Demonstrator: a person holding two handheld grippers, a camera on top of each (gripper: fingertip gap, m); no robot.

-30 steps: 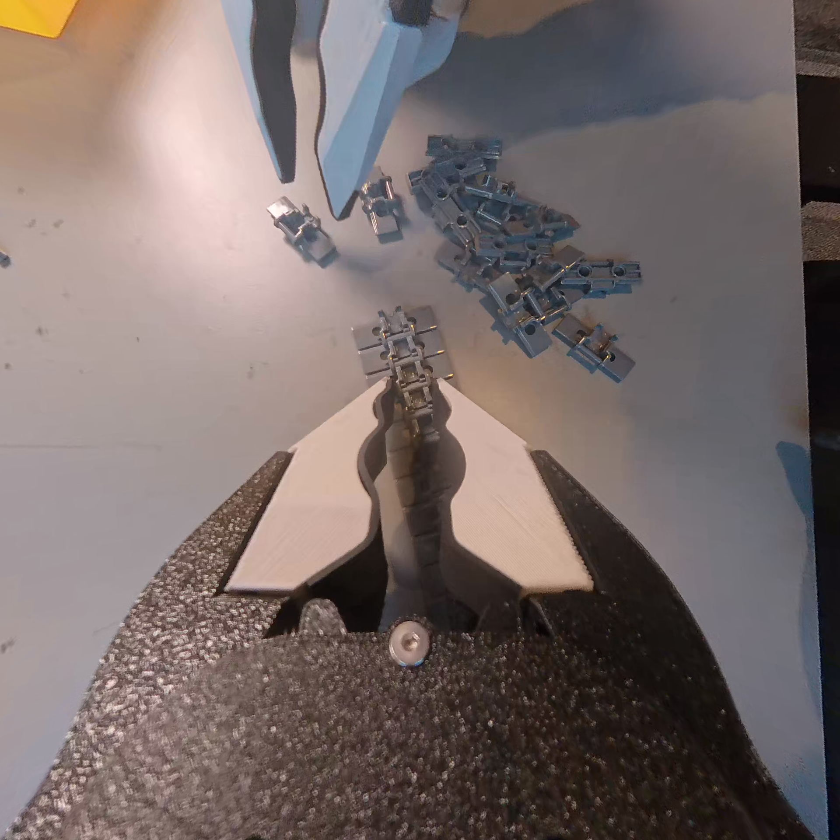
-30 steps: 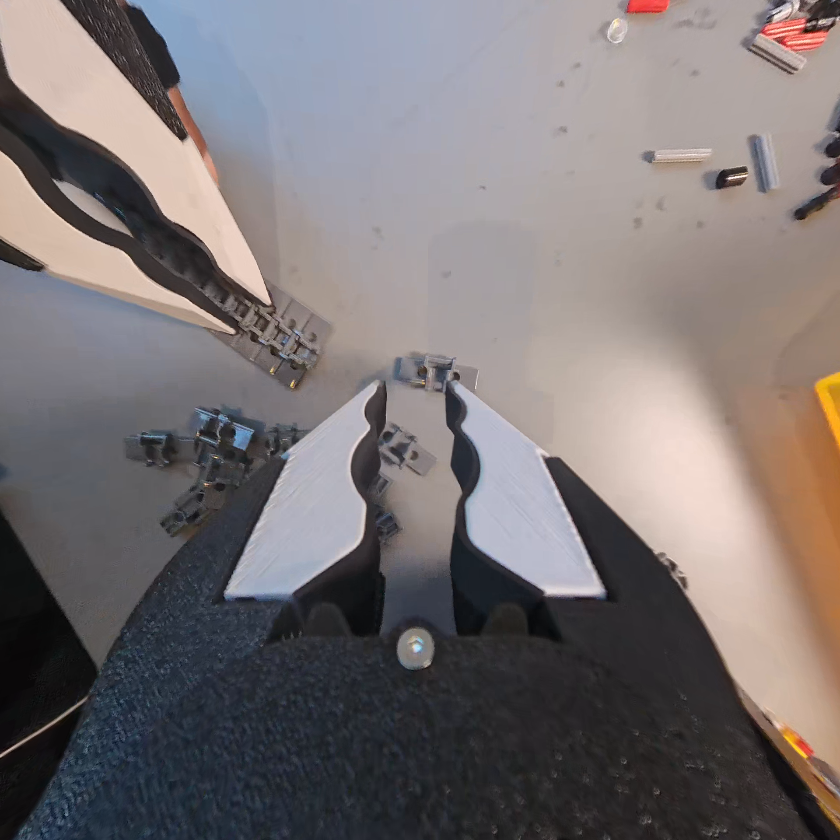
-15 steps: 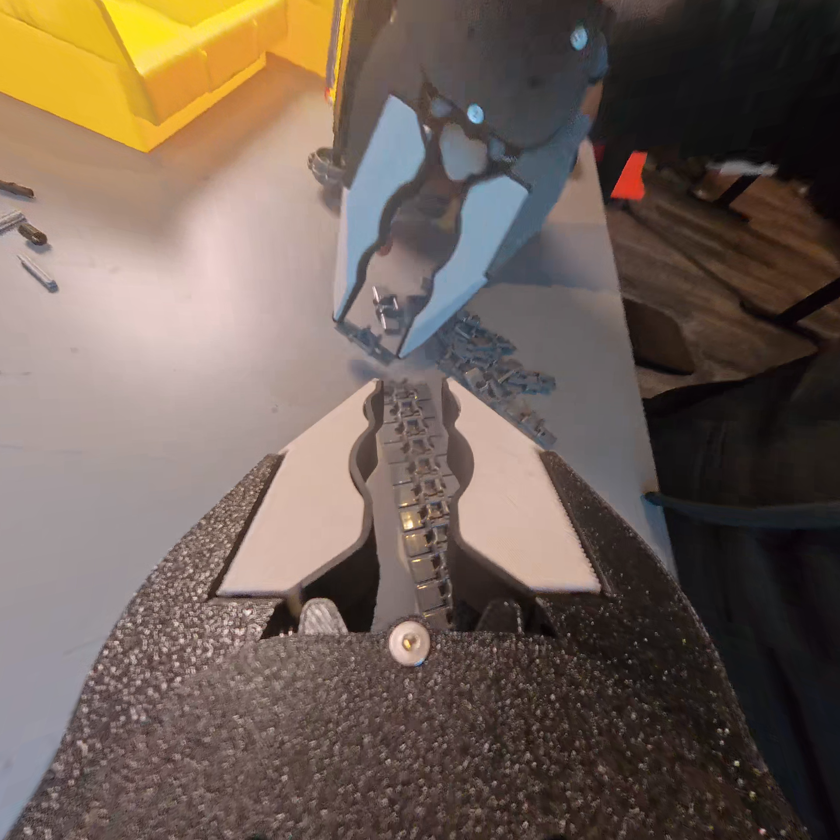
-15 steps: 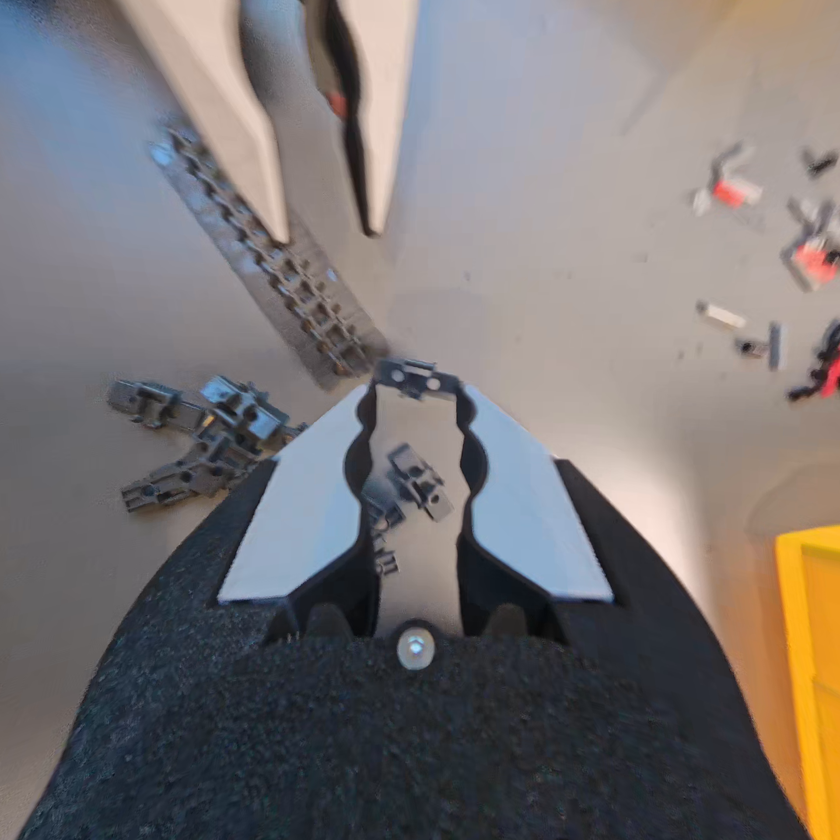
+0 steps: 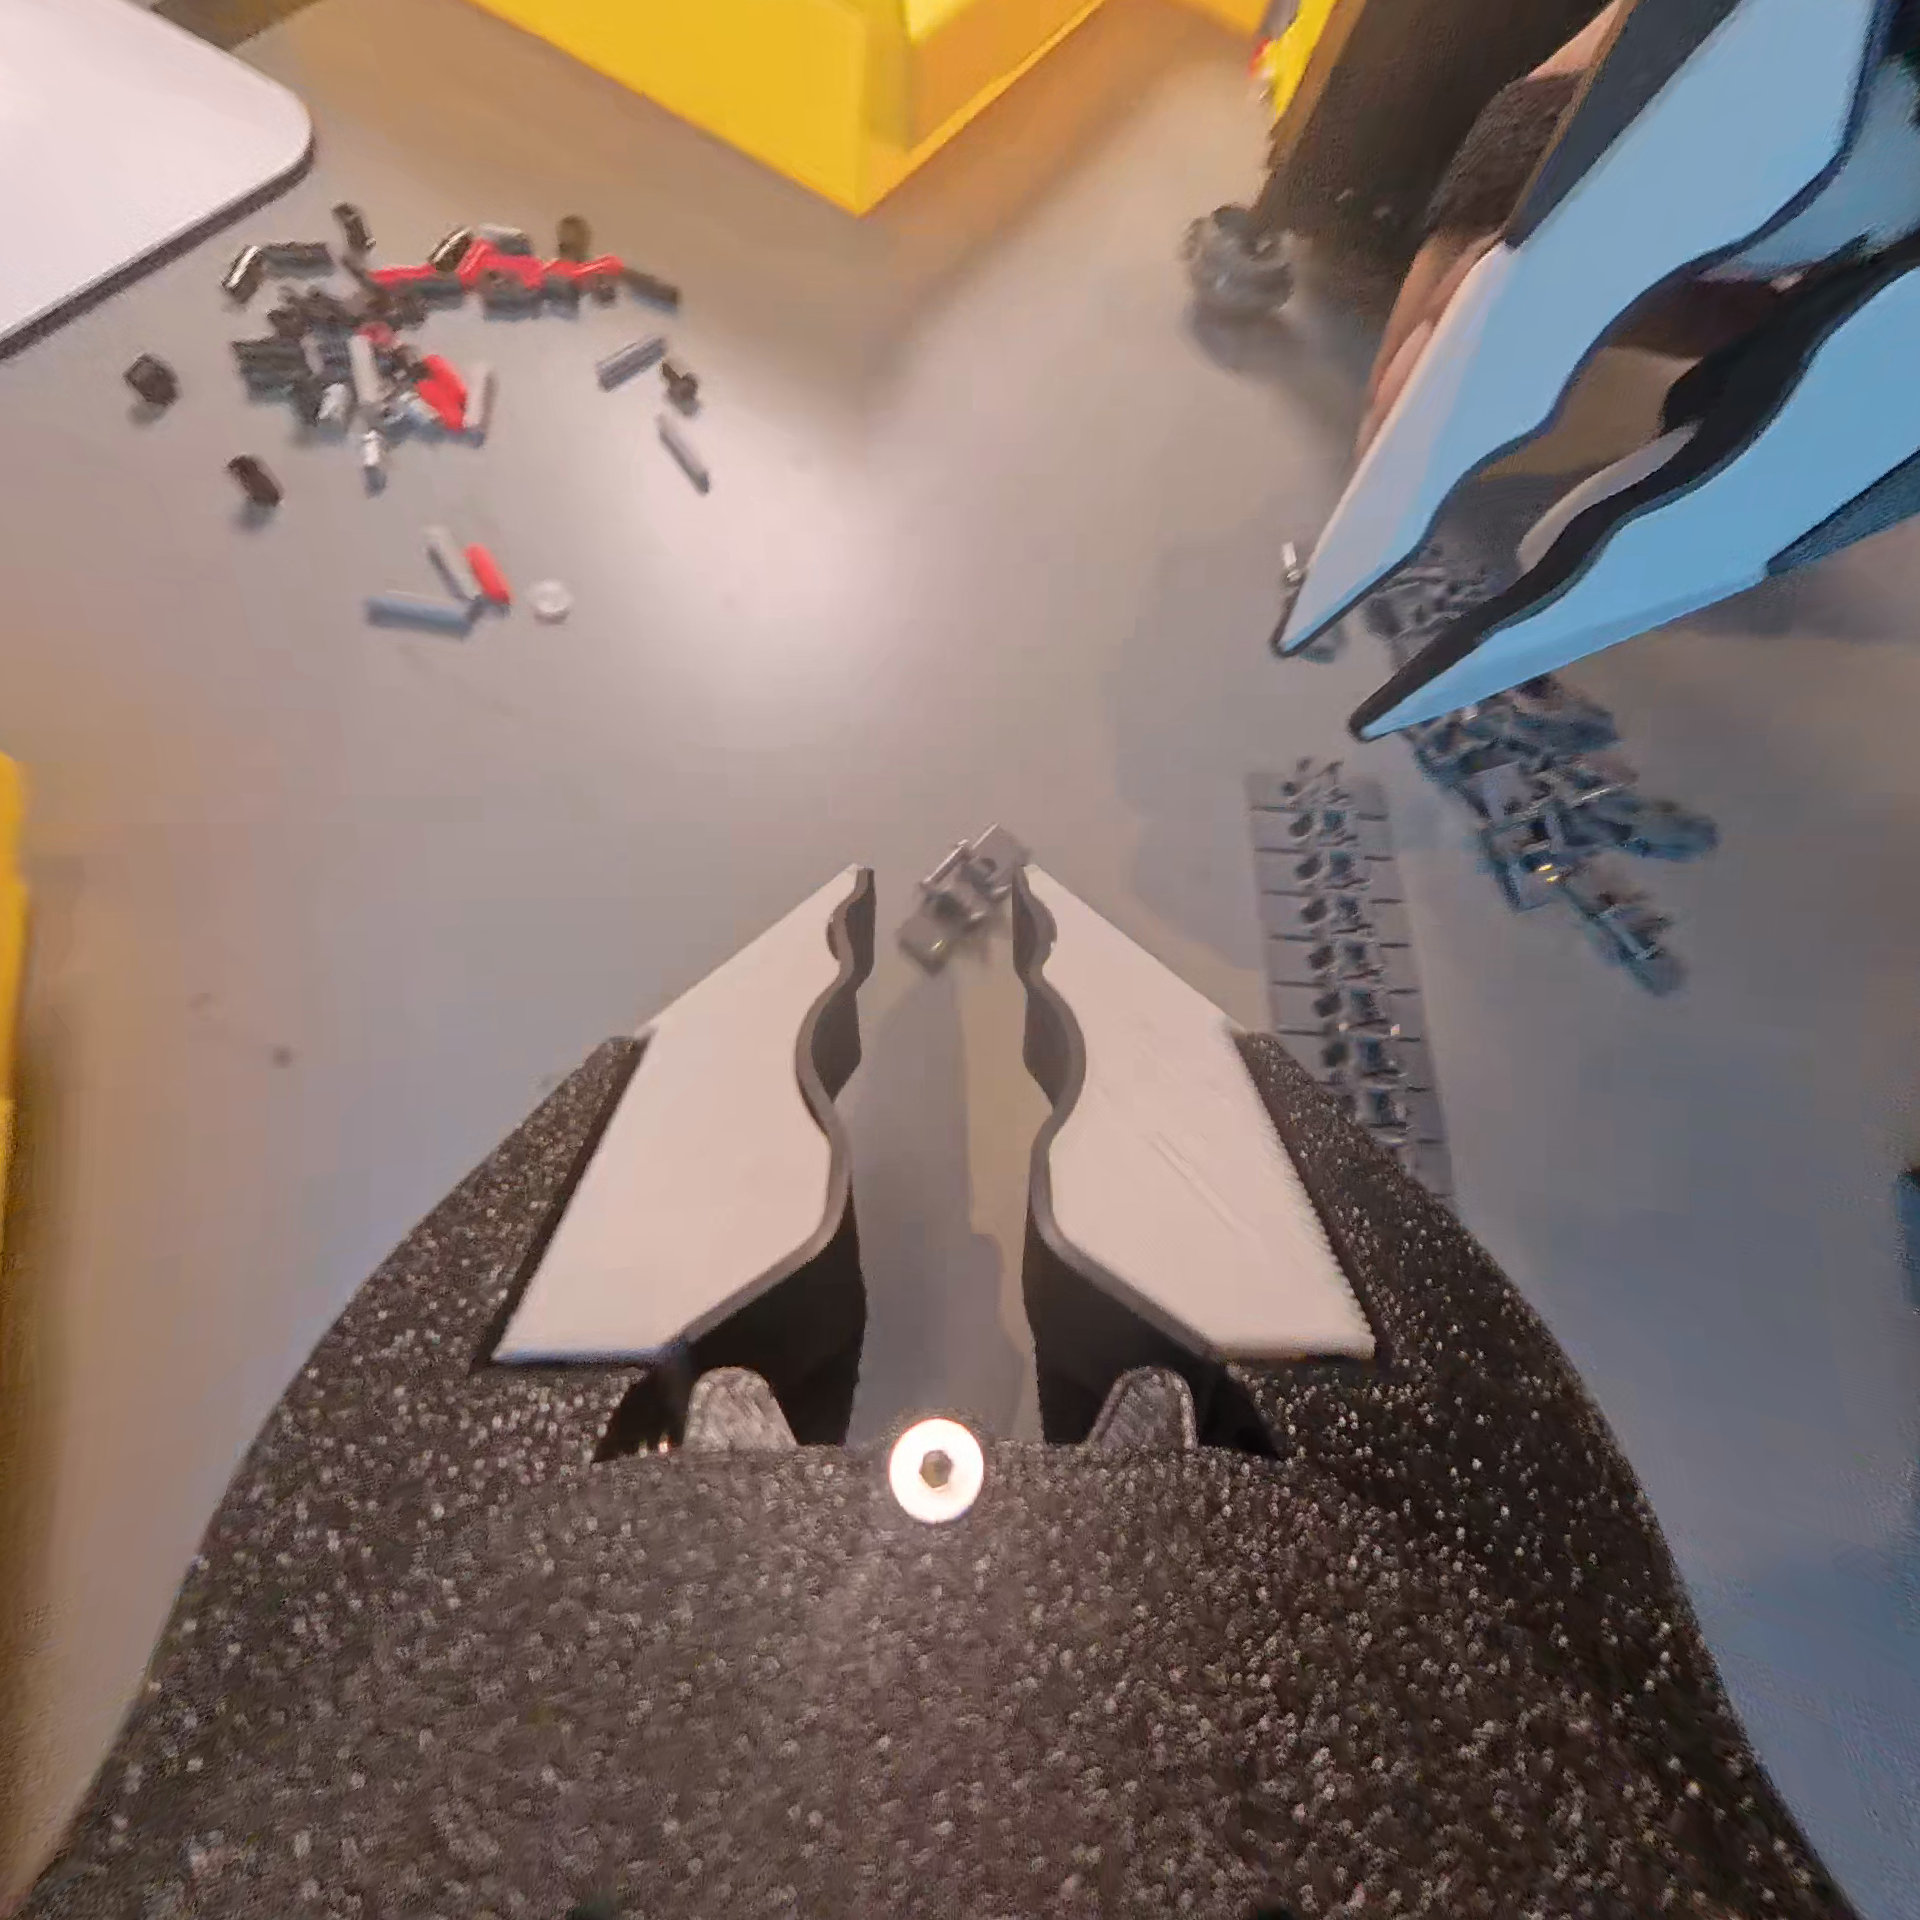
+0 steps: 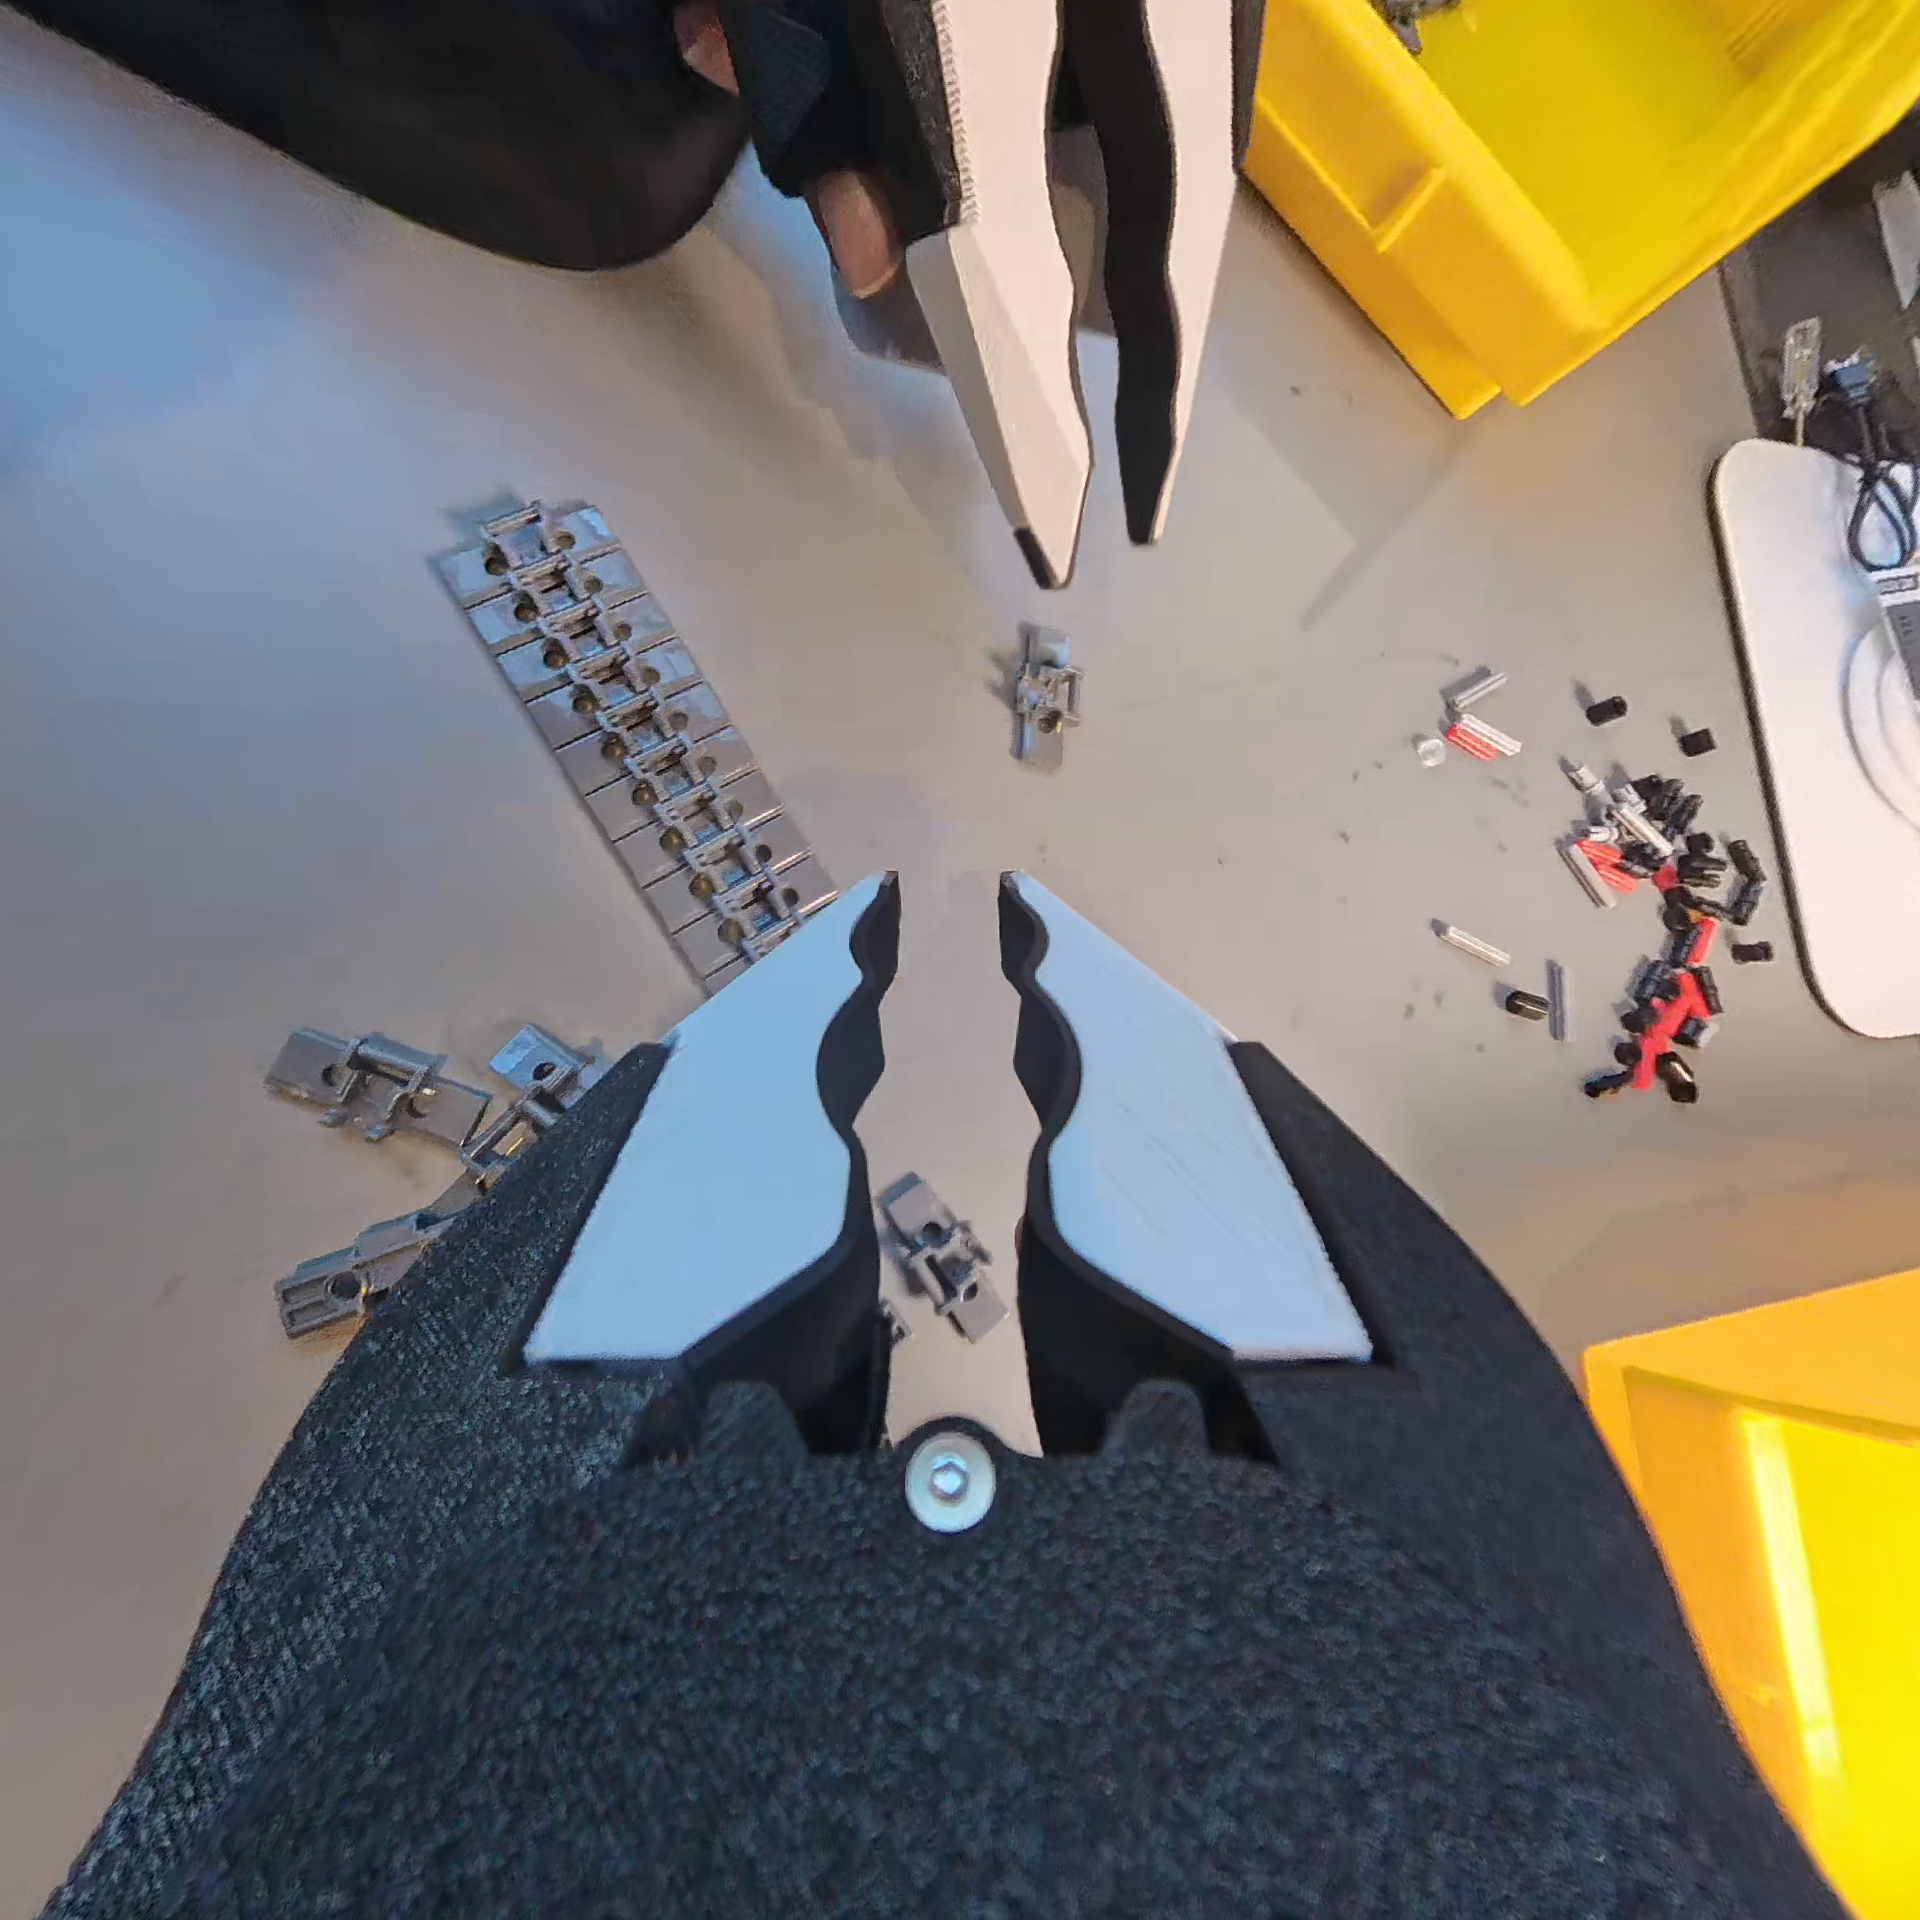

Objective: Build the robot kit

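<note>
Both tools are standing spread and pinching nothing. You are holding the left tool over the worktop with one loose grey link lying just past its tips. The right wrist view shows a gap between that link and the fingertips, so nothing is touching it. The link is lying slantwise to the opening, and it looks small and slick, so a square, level grip would probably suit it better than a corner pinch.

You are keeping the right tool near the joined strip of links, whose near end is running under its left finger. A heap of loose links is lying to that tool's left, and one more link is showing between its fingers, down on the worktop. Small red and black parts are lying scattered well off to its right.

One yellow bin is standing ahead and right of the right tool, and another yellow bin is sitting close at its right side. I cannot tell what either is holding. A white board beyond the small parts is carrying cables.
</note>
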